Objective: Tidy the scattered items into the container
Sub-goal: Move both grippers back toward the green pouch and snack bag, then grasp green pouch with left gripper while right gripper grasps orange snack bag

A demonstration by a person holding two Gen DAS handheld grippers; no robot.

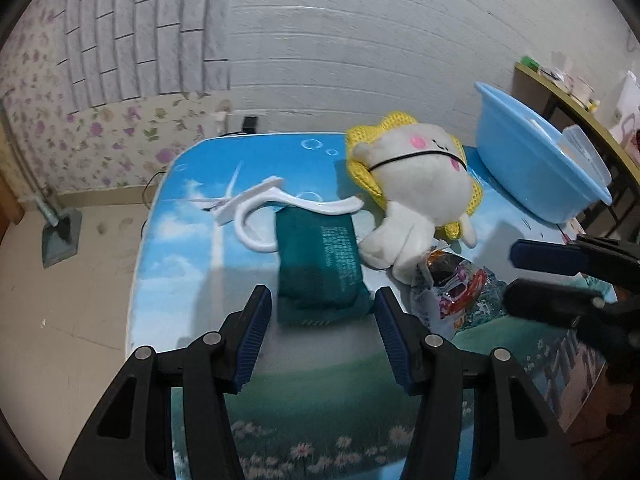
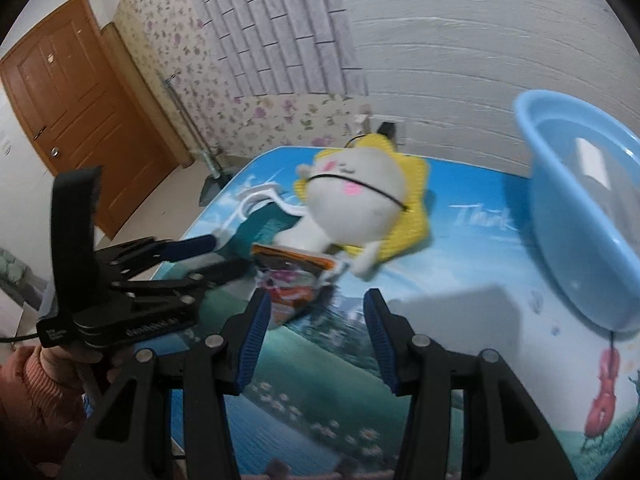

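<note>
On the table (image 1: 192, 264), "Thin…" is printed near the blue basin (image 2: 576, 240); green pouch (image 1: 320, 264) print unreadable. Left claw (image 1: 322, 320) and right claw (image 2: 314, 320) both spread, empty, before pouch and snack packet (image 2: 290, 280).

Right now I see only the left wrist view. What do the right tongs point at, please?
Observer: The right tongs are open and empty. They point at the snack packet, which lies just ahead, nearer their left finger.
Operator: Is the way from that packet to the basin free?
Observer: Yes. Only bare table lies between the packet and the blue basin.
</note>
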